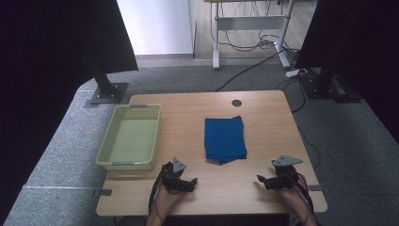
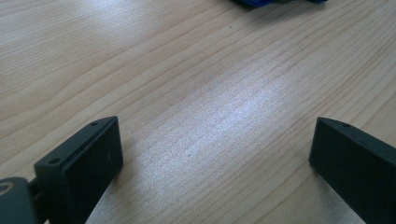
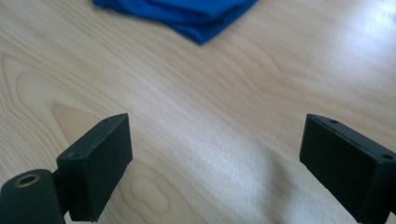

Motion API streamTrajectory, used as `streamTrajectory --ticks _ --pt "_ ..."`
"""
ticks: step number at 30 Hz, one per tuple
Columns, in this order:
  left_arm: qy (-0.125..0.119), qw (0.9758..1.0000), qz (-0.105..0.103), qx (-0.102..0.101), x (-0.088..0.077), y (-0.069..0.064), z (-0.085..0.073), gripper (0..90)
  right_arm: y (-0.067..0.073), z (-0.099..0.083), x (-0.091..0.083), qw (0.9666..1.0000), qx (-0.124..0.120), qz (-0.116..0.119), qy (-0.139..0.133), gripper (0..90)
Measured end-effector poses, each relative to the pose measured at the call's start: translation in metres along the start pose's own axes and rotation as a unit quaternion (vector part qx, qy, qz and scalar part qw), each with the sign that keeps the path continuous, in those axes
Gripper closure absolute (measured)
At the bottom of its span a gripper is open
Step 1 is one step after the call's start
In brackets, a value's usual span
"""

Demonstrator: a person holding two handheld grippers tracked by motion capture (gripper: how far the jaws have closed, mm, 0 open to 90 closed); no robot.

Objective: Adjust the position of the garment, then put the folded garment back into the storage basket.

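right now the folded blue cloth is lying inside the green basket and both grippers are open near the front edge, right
Not quite. The high view shows the folded blue cloth lying on the bare wooden table, to the right of the green basket, which holds nothing. The left gripper and right gripper are indeed open near the front edge.

Basket [image 1: 130, 137] left of folded cloth [image 1: 225, 139]

Tongs [image 3: 215, 158] spread wide over wooden table [image 3: 233, 93], folded blue cloth [image 3: 187, 14] ahead
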State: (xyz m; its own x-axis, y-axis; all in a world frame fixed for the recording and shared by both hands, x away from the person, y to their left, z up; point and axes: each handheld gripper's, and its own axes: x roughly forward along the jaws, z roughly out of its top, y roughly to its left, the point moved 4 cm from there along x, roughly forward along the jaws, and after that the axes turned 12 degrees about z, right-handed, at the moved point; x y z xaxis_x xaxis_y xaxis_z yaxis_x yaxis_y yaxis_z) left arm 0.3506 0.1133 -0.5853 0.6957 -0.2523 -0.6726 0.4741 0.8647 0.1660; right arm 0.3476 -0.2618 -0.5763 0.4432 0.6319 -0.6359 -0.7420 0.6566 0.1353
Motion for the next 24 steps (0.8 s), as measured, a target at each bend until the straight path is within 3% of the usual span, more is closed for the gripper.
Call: streamTrajectory --ticks 9,24 --pt "0.000 1.0000 0.000 0.000 0.000 0.000 0.000 2.6 -0.003 -0.016 0.001 0.9998 0.012 -0.004 0.015 8.2" --pt "0.000 1.0000 0.001 -0.001 0.000 0.000 0.000 2.6 -0.002 -0.018 0.000 0.9997 0.015 -0.009 0.016 6.3"
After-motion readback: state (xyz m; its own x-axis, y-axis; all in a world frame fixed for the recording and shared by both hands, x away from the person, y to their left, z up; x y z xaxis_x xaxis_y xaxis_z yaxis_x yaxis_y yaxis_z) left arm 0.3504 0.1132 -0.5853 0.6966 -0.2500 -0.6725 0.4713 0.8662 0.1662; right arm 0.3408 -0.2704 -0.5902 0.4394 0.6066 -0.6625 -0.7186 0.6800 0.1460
